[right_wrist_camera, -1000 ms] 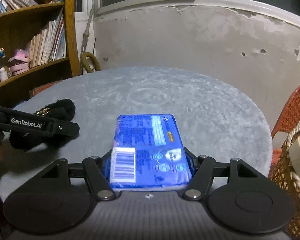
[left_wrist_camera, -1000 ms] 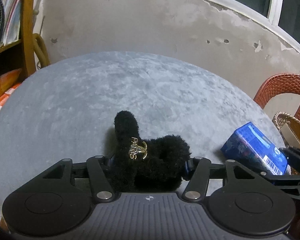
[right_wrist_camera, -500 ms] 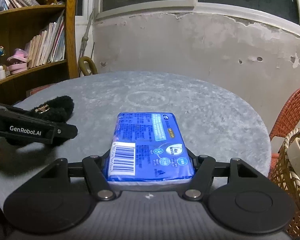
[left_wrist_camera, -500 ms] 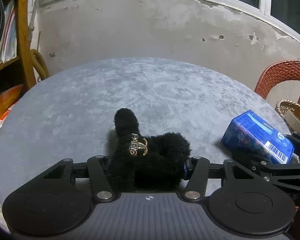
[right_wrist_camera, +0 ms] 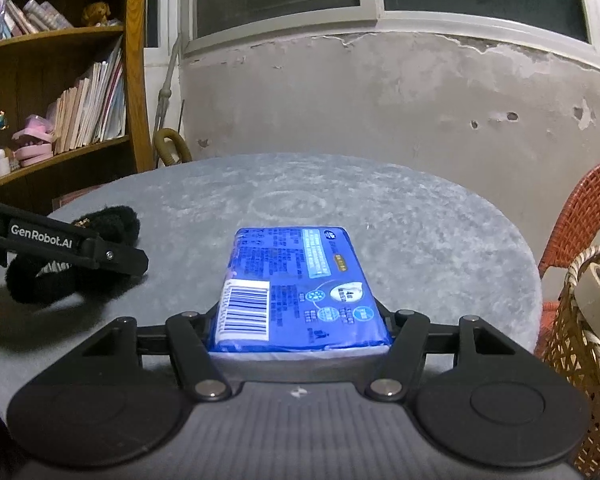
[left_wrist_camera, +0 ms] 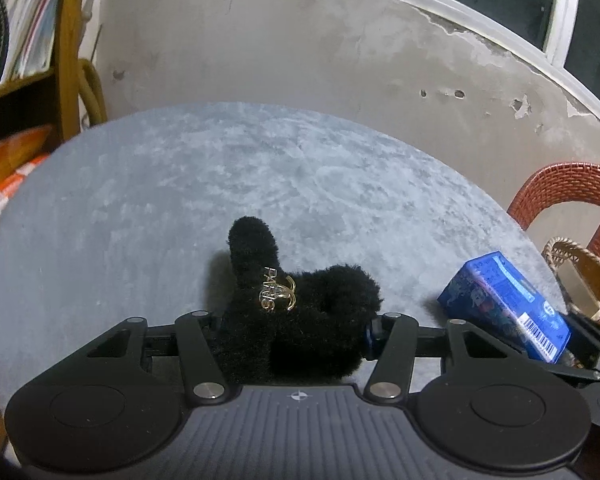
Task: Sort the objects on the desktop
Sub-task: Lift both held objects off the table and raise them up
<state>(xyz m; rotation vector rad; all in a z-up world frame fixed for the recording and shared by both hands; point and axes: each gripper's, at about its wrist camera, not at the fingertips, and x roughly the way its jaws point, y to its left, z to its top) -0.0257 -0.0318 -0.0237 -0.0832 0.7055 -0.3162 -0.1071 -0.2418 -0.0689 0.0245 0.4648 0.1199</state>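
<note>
Both tongs have dipped slightly, left tongs clamping the black scrunchie, right tongs the blue packet.

I am looking into a room in a home. I see a wooden bookshelf full of books and little toys, a round grey table, a red woven chair, a basket, and an old wall with peeling paint.

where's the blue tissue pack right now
The blue tissue pack sits clamped in the right gripper over the grey round table, barcode side up. The wicker basket is to its right, the fluffy black hair clip to its left.
</note>
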